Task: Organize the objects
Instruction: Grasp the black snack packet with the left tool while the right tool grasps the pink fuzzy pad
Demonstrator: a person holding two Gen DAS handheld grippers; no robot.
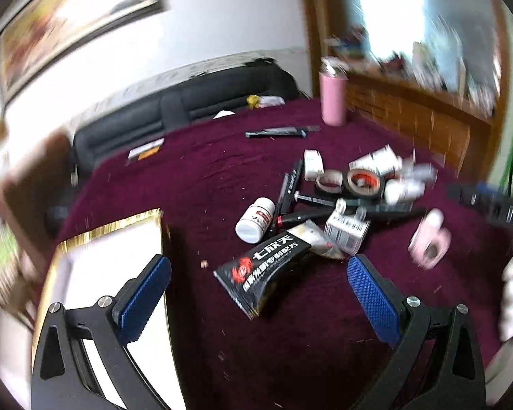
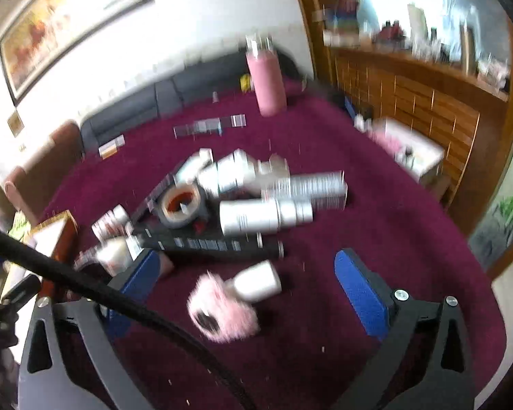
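Left wrist view: the left gripper (image 1: 258, 294) is held spread and empty above the maroon bench (image 1: 195, 191), its pads (image 1: 372, 294) set either side of a black sachet (image 1: 263, 266), which lies nearest and loose at the front of the pile, so it is judged the likely first pick. Just beyond it a white bottle (image 1: 254, 218) lies on its side, touching pens (image 1: 290, 184) and small cartons (image 1: 347, 227); two tape rolls (image 1: 362, 181) sit further back. A white box (image 1: 109, 273) with a gilt rim stands open at the left, close under the left finger, presumably kept near as the place for sorted items. A pink flask (image 1: 331, 97) stands upright, well apart at the far edge.

In the right wrist view the right gripper (image 2: 246, 280) is likewise spread and empty, poised over a pink fluffy item (image 2: 222, 311) and a small white jar (image 2: 256, 282) touching it, both apart from the heap. The view is blurred, so labels cannot be read. Nothing is judged sorted yet
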